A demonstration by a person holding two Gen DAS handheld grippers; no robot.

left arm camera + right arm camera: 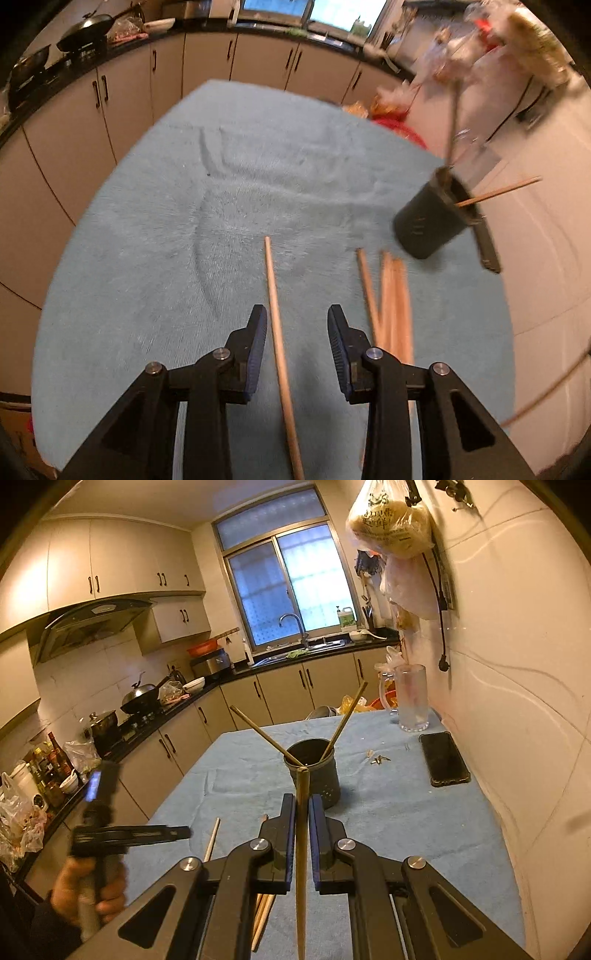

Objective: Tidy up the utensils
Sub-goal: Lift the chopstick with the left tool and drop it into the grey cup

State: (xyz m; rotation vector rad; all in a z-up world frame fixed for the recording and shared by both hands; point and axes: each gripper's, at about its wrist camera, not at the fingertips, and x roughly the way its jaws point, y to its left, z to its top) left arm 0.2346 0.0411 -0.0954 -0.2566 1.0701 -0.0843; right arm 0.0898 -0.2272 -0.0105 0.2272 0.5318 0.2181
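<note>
A black utensil cup [316, 771] stands on the blue cloth with two chopsticks [345, 718] leaning out of it; it also shows in the left wrist view [432, 218]. My right gripper [302, 805] is shut on a chopstick [302, 849] that points toward the cup from just short of it. My left gripper [297, 317] is open above the cloth, with a single chopstick [279, 343] lying between its fingers. Several more chopsticks [391, 302] lie to its right. The left gripper also shows in the right wrist view [129, 836], held by a hand.
A black phone [445, 758] and a glass mug [412, 698] sit on the table [406, 812] near the right wall. Small scraps [378, 758] lie beside the phone. Kitchen cabinets and a stove with pots [140, 698] run along the left.
</note>
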